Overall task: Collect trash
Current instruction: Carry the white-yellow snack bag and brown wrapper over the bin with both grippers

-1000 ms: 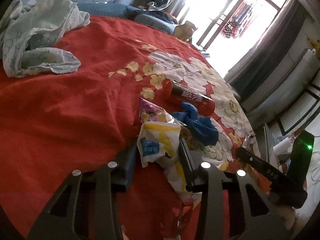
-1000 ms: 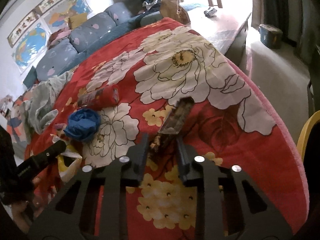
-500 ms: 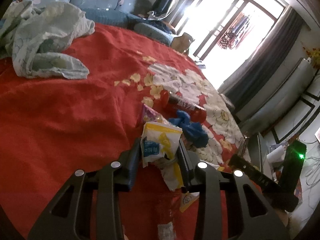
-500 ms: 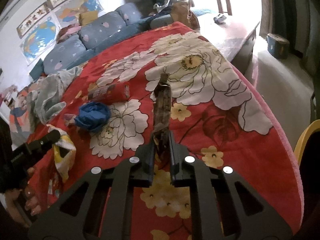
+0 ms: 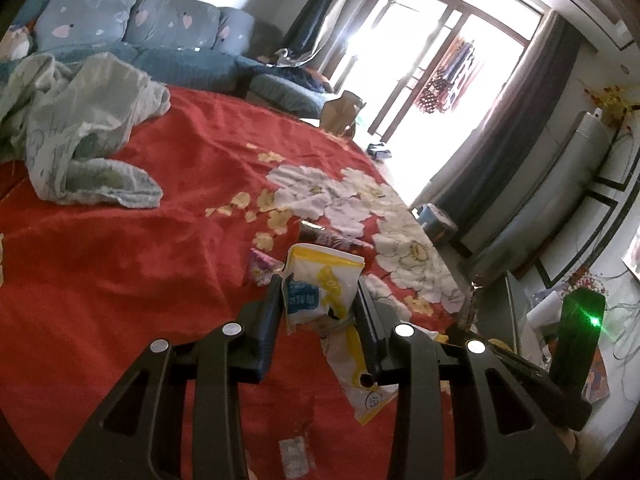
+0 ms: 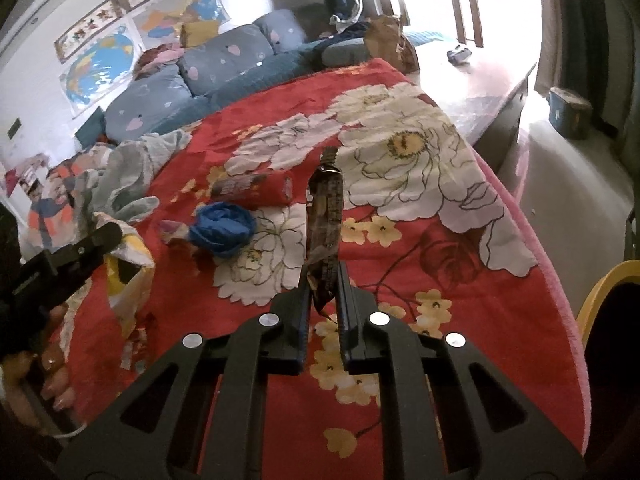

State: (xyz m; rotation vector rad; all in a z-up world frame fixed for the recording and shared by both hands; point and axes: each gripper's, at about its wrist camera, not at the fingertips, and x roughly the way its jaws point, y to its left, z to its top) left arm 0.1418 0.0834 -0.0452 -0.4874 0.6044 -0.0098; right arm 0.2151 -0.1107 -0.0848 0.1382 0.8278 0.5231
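Over a red flowered blanket (image 6: 420,264), the left tongs (image 5: 318,300) gripped a yellow-and-white plastic bag (image 5: 320,288), lifted off the blanket's left side. Toward the blanket's middle lay a crumpled blue wad (image 6: 222,230) and a red packet (image 6: 256,188). Right of these, the right tongs (image 6: 323,284) were clamped on a dark wrapper (image 6: 326,216), upright above the blanket.

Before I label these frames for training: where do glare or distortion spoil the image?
Left wrist view: the tall glass balcony doors are blown out white, and straight frames bow outward. Right wrist view: the sunlit floor washes out, while the red floral blanket stays readable; dark vignette rings both.
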